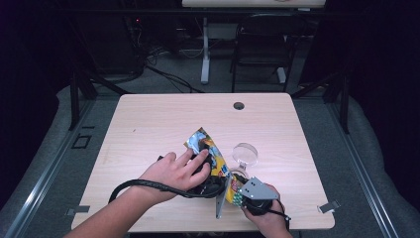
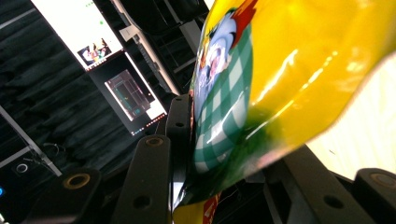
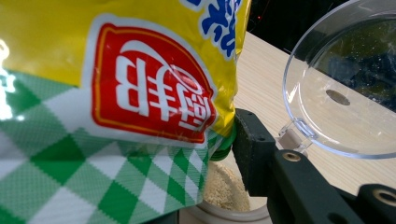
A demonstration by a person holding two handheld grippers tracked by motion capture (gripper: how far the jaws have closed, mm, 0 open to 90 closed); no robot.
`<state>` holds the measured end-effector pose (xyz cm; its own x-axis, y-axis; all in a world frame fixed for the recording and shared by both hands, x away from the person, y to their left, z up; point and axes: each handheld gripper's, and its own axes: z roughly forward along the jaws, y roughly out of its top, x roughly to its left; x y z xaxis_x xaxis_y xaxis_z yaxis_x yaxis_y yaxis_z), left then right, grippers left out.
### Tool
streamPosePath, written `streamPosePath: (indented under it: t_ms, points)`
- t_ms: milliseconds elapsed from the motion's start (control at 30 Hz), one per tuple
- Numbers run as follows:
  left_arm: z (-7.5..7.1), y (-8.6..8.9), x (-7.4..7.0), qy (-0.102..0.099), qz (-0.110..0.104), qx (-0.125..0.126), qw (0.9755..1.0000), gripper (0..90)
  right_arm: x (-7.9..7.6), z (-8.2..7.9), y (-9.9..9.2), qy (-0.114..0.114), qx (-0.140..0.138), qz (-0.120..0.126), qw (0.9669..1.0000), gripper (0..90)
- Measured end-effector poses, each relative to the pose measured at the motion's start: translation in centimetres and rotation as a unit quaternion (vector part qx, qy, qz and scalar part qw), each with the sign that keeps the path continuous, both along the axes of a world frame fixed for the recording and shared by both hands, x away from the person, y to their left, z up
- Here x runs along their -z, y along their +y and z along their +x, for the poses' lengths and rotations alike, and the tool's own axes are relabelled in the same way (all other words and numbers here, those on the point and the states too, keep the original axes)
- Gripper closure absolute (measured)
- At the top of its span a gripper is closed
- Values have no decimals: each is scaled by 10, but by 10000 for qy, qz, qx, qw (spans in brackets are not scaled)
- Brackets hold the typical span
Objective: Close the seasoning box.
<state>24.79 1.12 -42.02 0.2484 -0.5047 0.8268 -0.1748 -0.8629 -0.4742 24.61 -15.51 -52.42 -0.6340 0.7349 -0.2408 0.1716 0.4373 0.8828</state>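
Note:
A yellow snack bag with a green check pattern and a red label is held tilted above the table. My left gripper, under the person's left hand, is shut on the bag's upper part; in the left gripper view the bag bulges between the jaws. My right gripper is shut on the bag's lower end, and one finger presses its edge. Below that end sits a small clear jar of pale grains with its round clear lid flipped open.
The table has a cable hole near its far edge. A black folding chair and a second table's leg stand beyond it. Lit screens hang in the dark background of the left gripper view.

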Motion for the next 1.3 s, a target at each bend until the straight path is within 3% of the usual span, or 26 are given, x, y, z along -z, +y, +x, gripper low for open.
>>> streamPosePath:
  t_ms: [633, 833, 900, 967, 1233, 1300]
  points:
    - [0, 2, 1, 43, -46, -20, 10000, 707, -1, -1, 0, -12, 10, -22, 10000, 712]
    - [1, 5, 3, 98, -129, -43, 9999, 713, 0, -1, 1, -15, 21, -55, 10000, 712]
    - [1, 6, 4, 201, -233, -120, 9995, 716, 0, -1, 1, -25, 24, -61, 10000, 712]
    - [1, 6, 3, 133, -158, -81, 9998, 720, 0, -1, 1, -27, 23, -65, 10000, 712]
    - [2, 9, 5, 177, -253, -94, 9995, 726, 0, -1, 1, -53, 31, -69, 10000, 713]
    - [2, 11, 6, 308, -357, -200, 9987, 728, 0, -1, 1, -63, 24, -86, 9999, 713]
